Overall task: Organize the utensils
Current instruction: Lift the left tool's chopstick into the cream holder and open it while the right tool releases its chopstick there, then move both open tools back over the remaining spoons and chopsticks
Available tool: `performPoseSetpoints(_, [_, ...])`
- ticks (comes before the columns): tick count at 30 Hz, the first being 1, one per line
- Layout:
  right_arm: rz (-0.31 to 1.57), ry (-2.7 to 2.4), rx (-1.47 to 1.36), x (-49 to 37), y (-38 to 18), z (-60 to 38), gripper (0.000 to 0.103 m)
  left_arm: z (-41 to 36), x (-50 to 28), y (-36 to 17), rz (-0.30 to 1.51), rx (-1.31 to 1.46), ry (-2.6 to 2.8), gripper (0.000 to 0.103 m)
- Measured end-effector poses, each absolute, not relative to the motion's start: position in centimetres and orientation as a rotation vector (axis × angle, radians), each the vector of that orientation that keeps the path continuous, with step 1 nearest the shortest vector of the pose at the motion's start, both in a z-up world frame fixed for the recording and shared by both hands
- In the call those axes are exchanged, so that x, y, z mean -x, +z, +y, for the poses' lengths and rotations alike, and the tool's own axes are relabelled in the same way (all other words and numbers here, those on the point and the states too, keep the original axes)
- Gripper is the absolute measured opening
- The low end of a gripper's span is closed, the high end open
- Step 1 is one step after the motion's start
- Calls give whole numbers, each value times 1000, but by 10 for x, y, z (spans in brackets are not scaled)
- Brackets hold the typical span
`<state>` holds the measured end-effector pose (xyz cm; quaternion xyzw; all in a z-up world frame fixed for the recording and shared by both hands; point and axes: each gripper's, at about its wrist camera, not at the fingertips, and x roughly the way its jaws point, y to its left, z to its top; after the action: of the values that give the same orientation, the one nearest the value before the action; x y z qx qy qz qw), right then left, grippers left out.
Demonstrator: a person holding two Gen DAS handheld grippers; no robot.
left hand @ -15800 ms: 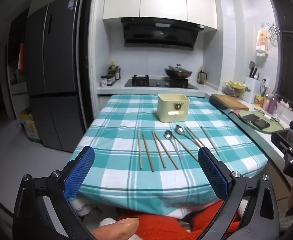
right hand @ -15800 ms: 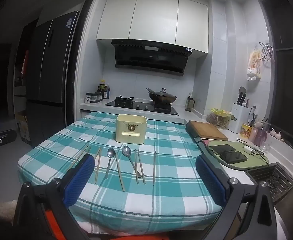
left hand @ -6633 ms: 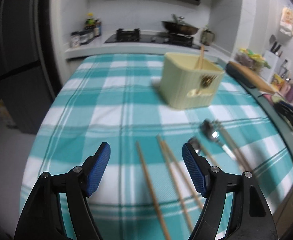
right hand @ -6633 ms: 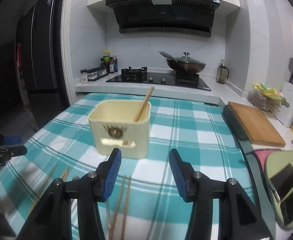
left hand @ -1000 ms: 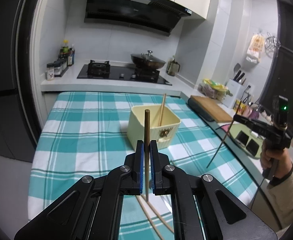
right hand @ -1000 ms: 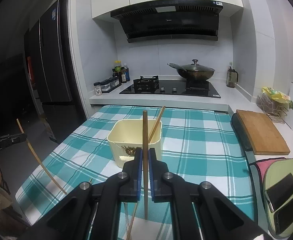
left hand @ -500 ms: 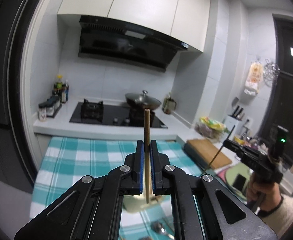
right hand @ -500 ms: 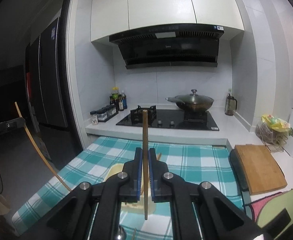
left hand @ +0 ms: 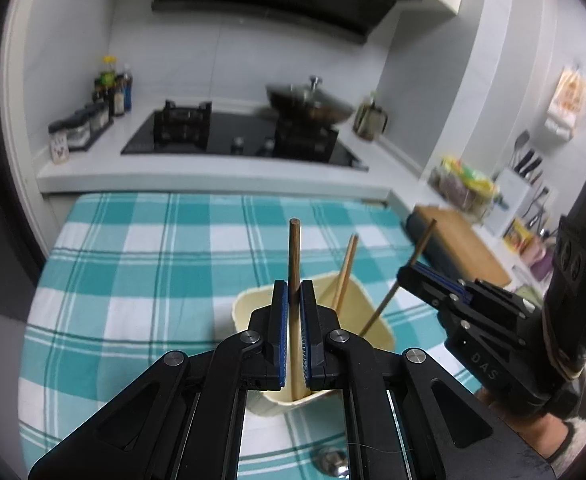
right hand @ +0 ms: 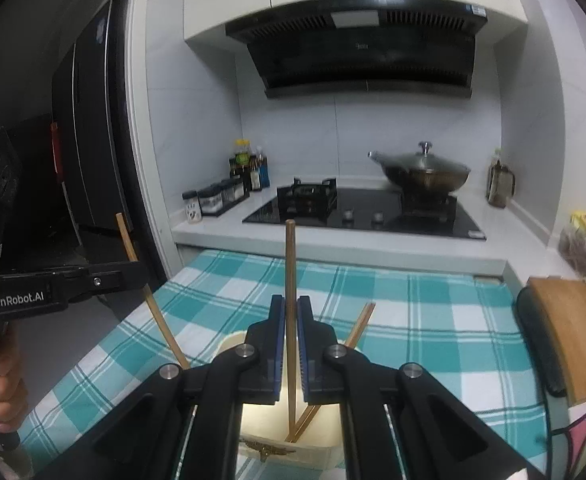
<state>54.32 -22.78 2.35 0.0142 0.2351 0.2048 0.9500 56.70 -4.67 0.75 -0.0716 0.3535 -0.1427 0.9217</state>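
Note:
The cream utensil holder stands on the checked tablecloth and shows in the right wrist view too. One chopstick leans inside it. My left gripper is shut on a dark wooden chopstick, held upright with its lower end inside the holder. My right gripper is shut on another chopstick, also upright with its lower end in the holder. Each gripper shows in the other's view, the right gripper and the left gripper, both just above the holder.
A spoon lies on the cloth in front of the holder. A wooden cutting board lies at the table's right edge. Behind the table are the hob with a lidded wok and spice jars.
Both grippers have come down and forward over the holder. The chopsticks they hold now reach into the holder, where before they were held high above the table.

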Motion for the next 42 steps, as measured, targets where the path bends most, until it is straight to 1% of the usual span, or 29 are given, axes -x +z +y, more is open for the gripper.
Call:
performPoseSetpoints(6, [639,440,-110,-577,-12,-226,6,-65,-588,-24,812,133,-297,5])
performPoseSetpoints(8, [673,448,-119,-583,-19,-224,9,-68,-594,-28,820,144,-293,5])
performPoseSetpoints(10, [700,438,-100,-588,-23,-215,12,-66,-597,-27,833,206,-283,19])
performPoseSetpoints(11, [707,432,-86,-589,-21,-210,18,-63,-595,-25,834,253,-294,31])
performPoseSetpoints(12, [704,426,-77,-587,-19,-209,32,-60,-592,-21,826,286,-305,37])
performPoseSetpoints(13, [683,427,-71,-581,-13,-208,42,-56,-588,-16,813,302,-315,38])
performPoseSetpoints(15, [644,429,-57,-569,-4,-211,43,-50,-574,-5,792,276,-319,45])
performPoseSetpoints(16, [632,429,-50,-563,0,-214,43,-45,-565,0,784,247,-312,47])
performPoseSetpoints(17, [622,432,-42,-553,6,-219,43,-41,-556,3,777,224,-306,51])
performPoseSetpoints(18, [612,428,-31,-542,10,-225,45,-34,-542,5,767,201,-301,57])
performPoseSetpoints(19, [604,423,-20,-534,13,-230,48,-27,-529,4,762,186,-299,60])
performPoseSetpoints(20, [595,420,-3,-522,14,-237,50,-19,-517,0,760,174,-299,66])
performPoseSetpoints(21, [593,411,21,-508,11,-245,52,-11,-502,-6,761,159,-296,68])
performPoseSetpoints(24, [614,383,86,-475,-7,-265,53,12,-453,-47,806,130,-274,69])
performPoseSetpoints(30, [730,290,152,-396,-96,-309,53,42,-367,-145,882,103,-134,69])
performPoseSetpoints(33, [804,226,119,-370,-142,-328,53,46,-346,-179,892,80,-68,69])
performPoseSetpoints(36, [852,151,72,-357,-174,-347,53,48,-344,-198,910,84,-38,69])
performPoseSetpoints(39, [868,101,20,-354,-190,-359,53,51,-346,-207,905,81,-17,69])
performPoseSetpoints(40, [853,93,14,-351,-190,-360,53,50,-348,-207,898,74,-12,70])
performPoseSetpoints(42, [851,82,20,-353,-191,-359,53,48,-353,-208,904,65,-17,75])
